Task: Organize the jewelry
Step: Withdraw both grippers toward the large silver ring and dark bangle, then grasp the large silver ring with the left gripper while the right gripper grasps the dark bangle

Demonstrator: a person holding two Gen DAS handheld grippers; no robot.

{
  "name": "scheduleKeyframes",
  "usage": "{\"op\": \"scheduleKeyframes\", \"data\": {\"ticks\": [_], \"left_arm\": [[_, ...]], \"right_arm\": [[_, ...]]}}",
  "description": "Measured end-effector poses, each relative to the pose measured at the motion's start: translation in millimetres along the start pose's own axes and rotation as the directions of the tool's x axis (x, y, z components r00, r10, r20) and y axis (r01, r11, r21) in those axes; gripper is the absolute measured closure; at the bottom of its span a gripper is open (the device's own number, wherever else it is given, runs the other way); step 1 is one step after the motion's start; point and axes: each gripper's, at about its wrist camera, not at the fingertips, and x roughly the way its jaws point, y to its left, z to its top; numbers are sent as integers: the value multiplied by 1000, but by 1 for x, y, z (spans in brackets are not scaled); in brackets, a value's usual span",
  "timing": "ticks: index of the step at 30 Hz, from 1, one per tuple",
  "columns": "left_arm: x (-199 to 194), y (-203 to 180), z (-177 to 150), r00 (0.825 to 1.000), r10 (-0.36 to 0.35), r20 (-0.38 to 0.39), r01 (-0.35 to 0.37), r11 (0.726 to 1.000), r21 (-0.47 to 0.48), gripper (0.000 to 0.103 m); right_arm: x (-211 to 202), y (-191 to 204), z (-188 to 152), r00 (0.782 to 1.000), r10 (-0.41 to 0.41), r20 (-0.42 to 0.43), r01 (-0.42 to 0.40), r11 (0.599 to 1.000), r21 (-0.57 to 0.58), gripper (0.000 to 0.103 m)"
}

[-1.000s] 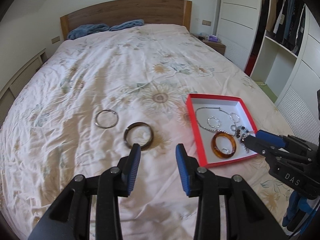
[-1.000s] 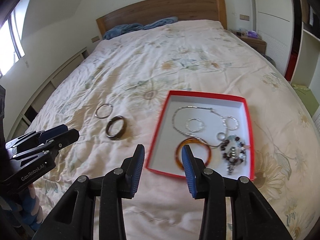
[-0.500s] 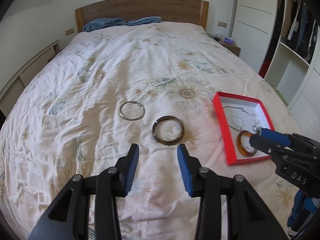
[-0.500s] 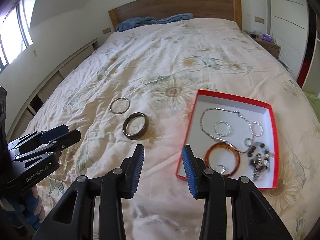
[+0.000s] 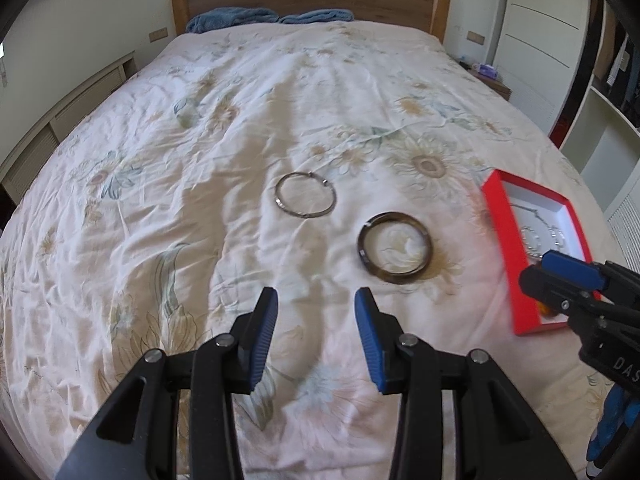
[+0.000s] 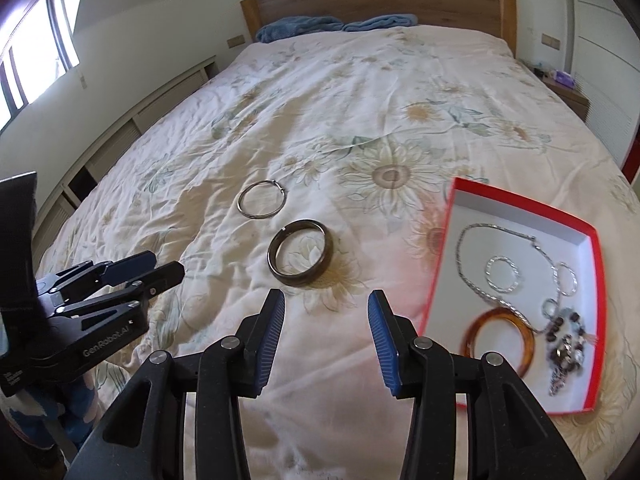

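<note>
Left wrist view: the left tool (image 5: 316, 300) is seen with its jaws apart and nothing between them, above the floral bed cover (image 5: 200, 160). The dark bangle (image 5: 395, 247) lies flat on the cover, beyond and slightly right of the tool tips. The silver ring (image 5: 306, 195) lies beside the bangle, up and to its left, apart from it. The red box (image 5: 516, 248) sits right of the bangle, partly hidden by the right tool (image 5: 536, 278).

Right wrist view: the right tool (image 6: 326, 304) is empty, its jaws opening. The bangle (image 6: 301, 253) lies just beyond its tips; the ring (image 6: 262, 199) lies further up-left. The box (image 6: 592, 320), right of the bangle, holds an amber bangle (image 6: 498, 338), a chain (image 6: 474, 284) and beads (image 6: 564, 338). The left tool (image 6: 160, 266), jaws parted, is seen left of the bangle.
</note>
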Motion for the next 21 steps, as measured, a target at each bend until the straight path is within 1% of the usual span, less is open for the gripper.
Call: {"op": "scheduleKeyframes", "data": {"ticks": [5,7,10,12,18,21], "left_arm": [[26,25,3,999,-18,-29,16,998,-61,64],[39,40,8,999,-23,-36,19,995,-97,61],[55,55,19,999,-28,-39,22,990,-137,61],[69,64,30,998,-53,-39,46,985,-164,61],[104,65,61,995,-91,-35,83,980,-181,61],[124,60,70,995,-83,-53,73,982,-172,61]], "right_arm": [[23,5,11,1000,13,-15,-13,1000,-25,60],[32,6,16,1000,15,-23,-15,999,-33,60],[51,7,25,999,16,-34,-17,999,-42,59],[65,7,31,999,14,-46,-16,999,-42,59],[99,8,41,997,12,-82,-17,998,-58,59],[111,6,43,995,5,-97,-11,998,-65,59]]}}
